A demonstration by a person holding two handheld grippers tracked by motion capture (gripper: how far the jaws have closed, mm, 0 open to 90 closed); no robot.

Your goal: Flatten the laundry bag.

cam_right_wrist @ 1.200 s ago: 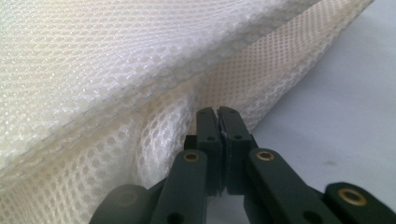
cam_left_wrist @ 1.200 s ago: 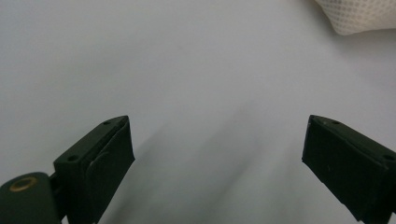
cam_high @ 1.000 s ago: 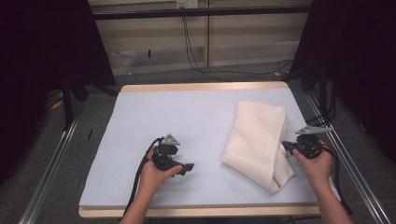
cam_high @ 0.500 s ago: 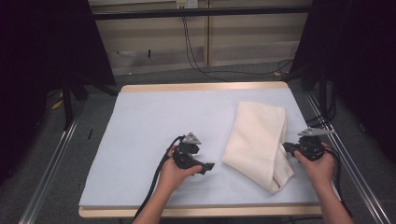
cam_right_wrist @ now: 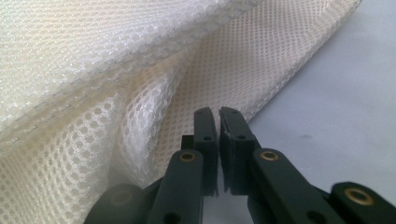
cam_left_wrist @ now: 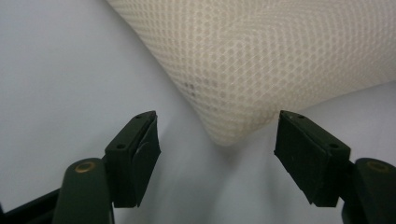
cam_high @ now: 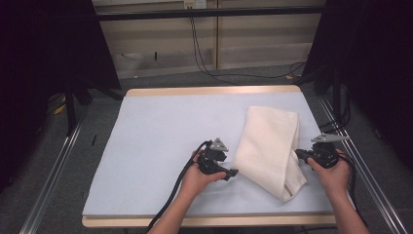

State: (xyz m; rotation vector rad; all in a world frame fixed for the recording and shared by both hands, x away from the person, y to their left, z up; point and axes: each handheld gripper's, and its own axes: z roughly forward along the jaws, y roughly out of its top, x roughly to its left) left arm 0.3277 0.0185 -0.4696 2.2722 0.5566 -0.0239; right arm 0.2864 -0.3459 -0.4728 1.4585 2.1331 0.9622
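Observation:
A folded cream mesh cloth (cam_high: 270, 144) lies on the right half of the pale blue table cover (cam_high: 160, 126). My left gripper (cam_high: 233, 173) sits just off the cloth's near left edge, pointing right. In the left gripper view its jaws stand open and have just been closing, with a rounded fold of the cloth (cam_left_wrist: 261, 56) just ahead of the gap, untouched by the left gripper (cam_left_wrist: 217, 154). My right gripper (cam_high: 298, 153) rests at the cloth's right edge. In the right gripper view the right gripper (cam_right_wrist: 218, 116) is shut against the cloth's folded layers (cam_right_wrist: 93, 70); no cloth shows between the pads.
The table has a wooden rim (cam_high: 209, 90) and metal rails (cam_high: 53, 175) along both sides. Black cables (cam_high: 202, 53) hang down the back wall onto the floor. Dark curtains (cam_high: 44, 63) stand left and right. Bare table cover spreads across the left half.
My left gripper has moved right across the table to the cloth's near left edge. The right gripper and the cloth have kept still.

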